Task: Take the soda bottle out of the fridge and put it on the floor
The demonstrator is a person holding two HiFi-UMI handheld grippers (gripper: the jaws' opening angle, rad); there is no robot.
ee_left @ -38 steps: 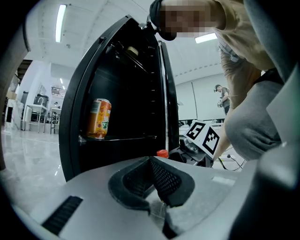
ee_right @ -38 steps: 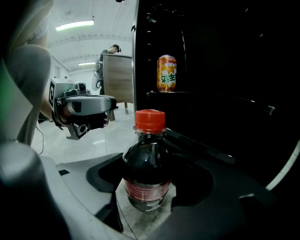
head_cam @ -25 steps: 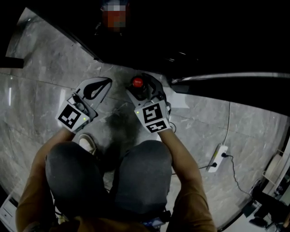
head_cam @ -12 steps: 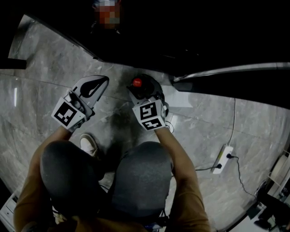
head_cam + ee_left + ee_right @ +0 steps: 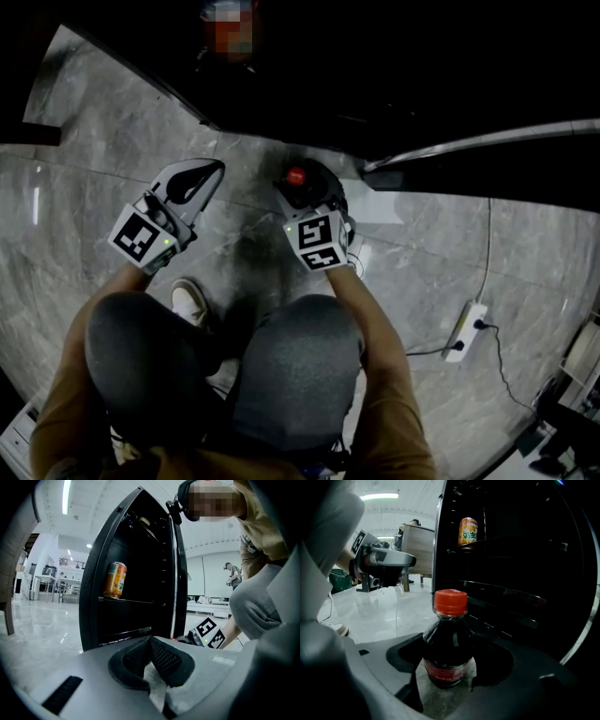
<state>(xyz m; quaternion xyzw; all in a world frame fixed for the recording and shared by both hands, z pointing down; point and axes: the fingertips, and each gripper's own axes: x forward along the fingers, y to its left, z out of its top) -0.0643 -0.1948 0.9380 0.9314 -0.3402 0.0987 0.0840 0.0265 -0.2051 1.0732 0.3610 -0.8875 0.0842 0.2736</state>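
Observation:
The soda bottle, dark with a red cap, stands upright between the jaws of my right gripper, which is shut on it. The bottle's base is down at the grey marble floor, just in front of the open black fridge. In the head view the right gripper sits close to the fridge's lower edge. My left gripper hovers to its left with its jaws shut and nothing in them. In the left gripper view its pads meet.
An orange can stands on a fridge shelf, also seen as the can in the right gripper view. A white power strip with a cable lies on the floor at the right. The person's shoe is below the left gripper.
The right gripper and the bottle have shifted slightly to the right and nearer to me. The left gripper has hardly moved.

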